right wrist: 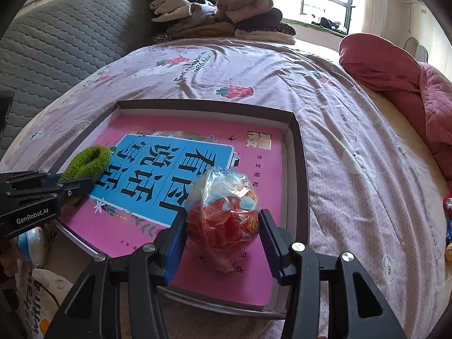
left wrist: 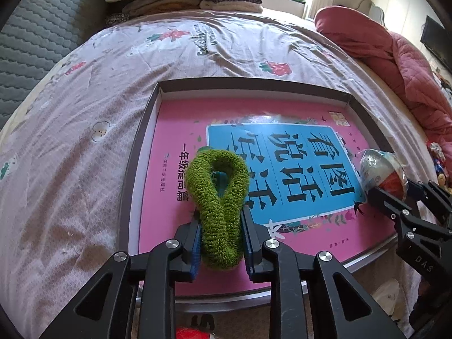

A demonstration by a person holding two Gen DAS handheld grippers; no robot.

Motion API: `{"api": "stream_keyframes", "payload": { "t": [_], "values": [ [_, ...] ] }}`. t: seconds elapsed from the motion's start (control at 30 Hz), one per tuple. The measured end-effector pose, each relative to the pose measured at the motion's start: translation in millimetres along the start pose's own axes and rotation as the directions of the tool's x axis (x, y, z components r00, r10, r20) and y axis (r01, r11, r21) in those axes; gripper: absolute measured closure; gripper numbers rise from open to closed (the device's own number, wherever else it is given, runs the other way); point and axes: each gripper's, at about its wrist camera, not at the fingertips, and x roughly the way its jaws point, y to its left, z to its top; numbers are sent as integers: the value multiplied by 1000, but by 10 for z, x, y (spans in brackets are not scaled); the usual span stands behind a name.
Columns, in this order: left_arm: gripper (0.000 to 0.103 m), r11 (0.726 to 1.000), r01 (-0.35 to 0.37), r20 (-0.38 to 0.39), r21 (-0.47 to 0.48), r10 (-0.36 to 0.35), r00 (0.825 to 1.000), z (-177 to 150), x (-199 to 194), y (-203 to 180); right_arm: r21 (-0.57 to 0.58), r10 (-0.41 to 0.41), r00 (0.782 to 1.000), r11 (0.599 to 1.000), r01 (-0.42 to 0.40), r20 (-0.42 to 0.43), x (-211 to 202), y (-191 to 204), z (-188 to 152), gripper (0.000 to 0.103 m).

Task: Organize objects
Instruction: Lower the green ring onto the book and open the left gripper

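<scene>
Shallow tray (left wrist: 364, 107) lies on bed w/ floral sheet (left wrist: 84, 118), near the bed's front edge; a pink book (left wrist: 175, 130) w/ blue title panel fills the tray floor. Left gripper (left wrist: 221, 226) is over the tray's near-left part, pointing down into it. Green knitted loop (left wrist: 217, 192) sits between its blue pads; both pads touch the loop's lower end, so gripper is closed on loop, narrow gap. Loop's open end reaches forward over the book's left half, just at the blue panel's left edge; whether it touches the book, cannot tell. Right gripper (right wrist: 223, 231) is over the tray's near-right part. It clamps a plastic-wrapped ball (right wrist: 223, 212), red below, pale blue film above; pads press both sides at the red part, jaws about half apart. Ball's lower end sits at the book's near edge, contact w/ book not clear. In left view the right gripper and ball (left wrist: 380, 169) show at the tray's right wall; in right view the left gripper (right wrist: 76, 186) and loop (right wrist: 87, 162) show at the tray's left wall. Beyond the tray: folded clothes pile (right wrist: 223, 17) at the bed's far end, grey quilted headboard (right wrist: 65, 39) far-left of tray, red quilt (right wrist: 395, 79) far-right of tray.
</scene>
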Motion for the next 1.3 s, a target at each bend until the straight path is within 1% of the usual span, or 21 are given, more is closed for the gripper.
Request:
{"api": "stream_keyframes", "payload": {
  "t": [0.07,0.17,0.33,0.43,0.53,0.6,0.77,0.9,1.1,1.17,1.3],
  "values": [
    [73,1000,1,-7,-4,-1,1000,1,3,0,5,1,1000,1000,-1,-2,-2,-2,4,53],
    [70,1000,1,-12,-9,-1,1000,4,-7,8,9,-6,1000,1000,6,0,-14,-10,16,53],
    [59,1000,6,-3,-19,-6,1000,18,-75,37,11,-14,1000,1000,14,19,-60,-19,45,52],
    [53,999,16,15,-29,-15,1000,34,-158,53,10,-15,999,1000,14,38,-120,-25,68,52],
    [49,1000,3,39,-20,-2,999,55,-249,43,10,-11,998,1000,10,57,-184,-27,95,52],
    [44,1000,3,53,-16,-2,999,70,-304,41,8,-4,998,1000,4,68,-228,-20,113,51],
    [39,1000,-14,77,-6,14,997,101,-418,28,4,6,995,1000,-6,99,-355,5,135,51],
    [38,1000,-16,101,-10,17,995,107,-522,24,-5,12,991,1000,-11,130,-479,17,157,50],
    [36,999,-29,174,-16,31,984,50,-833,6,-11,17,985,1000,-16,174,-680,31,161,49],
    [34,999,-38,207,-16,40,978,-8,-985,-10,-9,22,980,1000,-21,196,-778,33,156,49],
    [33,999,-32,271,-20,37,962,-174,-1271,-36,-13,40,969,999,-37,243,-999,53,144,48]
  ]
}}
